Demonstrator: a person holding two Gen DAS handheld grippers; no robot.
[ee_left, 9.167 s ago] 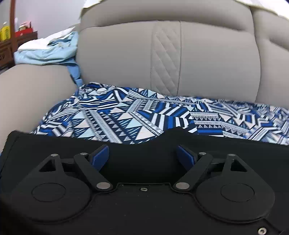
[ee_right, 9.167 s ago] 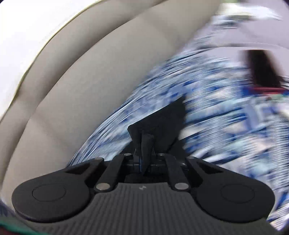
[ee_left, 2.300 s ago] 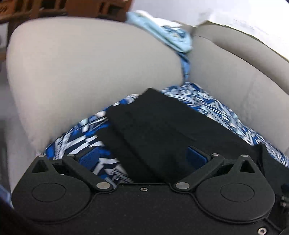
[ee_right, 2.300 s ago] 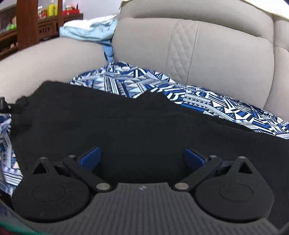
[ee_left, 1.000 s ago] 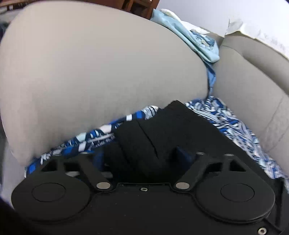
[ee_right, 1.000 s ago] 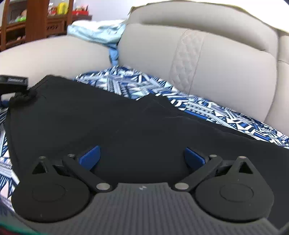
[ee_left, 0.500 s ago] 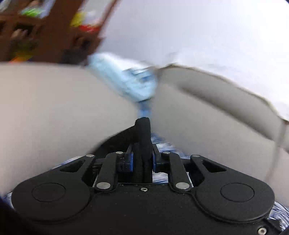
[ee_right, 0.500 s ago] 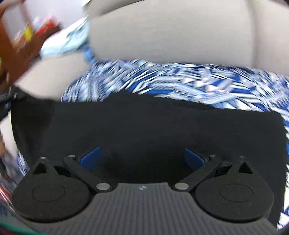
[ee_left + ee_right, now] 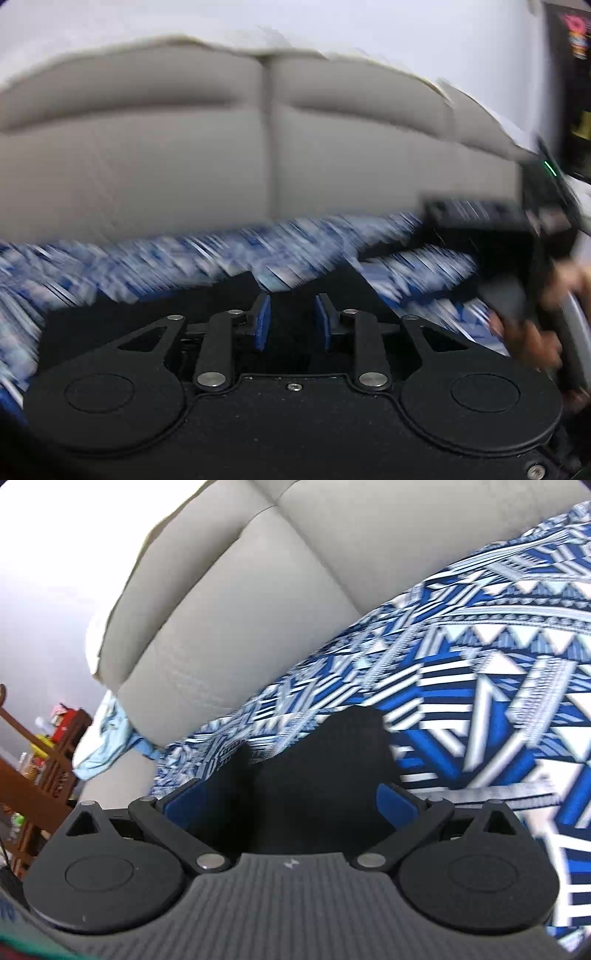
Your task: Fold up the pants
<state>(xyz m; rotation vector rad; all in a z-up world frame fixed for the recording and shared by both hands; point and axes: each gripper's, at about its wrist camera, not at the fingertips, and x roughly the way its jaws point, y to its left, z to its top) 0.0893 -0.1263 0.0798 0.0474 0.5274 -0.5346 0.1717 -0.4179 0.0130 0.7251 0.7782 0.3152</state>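
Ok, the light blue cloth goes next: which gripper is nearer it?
Probably left. The right gripper sees the light blue cloth well off to its left; the left gripper, jaws just opened further with black pants between them, is on that side.

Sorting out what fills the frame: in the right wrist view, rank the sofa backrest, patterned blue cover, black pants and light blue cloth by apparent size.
1. Sofa backrest and patterned blue cover: alike, unranked.
2. Black pants, inflated by nearness.
3. Light blue cloth.

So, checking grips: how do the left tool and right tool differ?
On the left tool the jaws stand close, having just been opening; on the right tool they stand wide apart. The left tool has a smooth black body, the right tool a ribbed grey one. Both have blue pads with black pants between.
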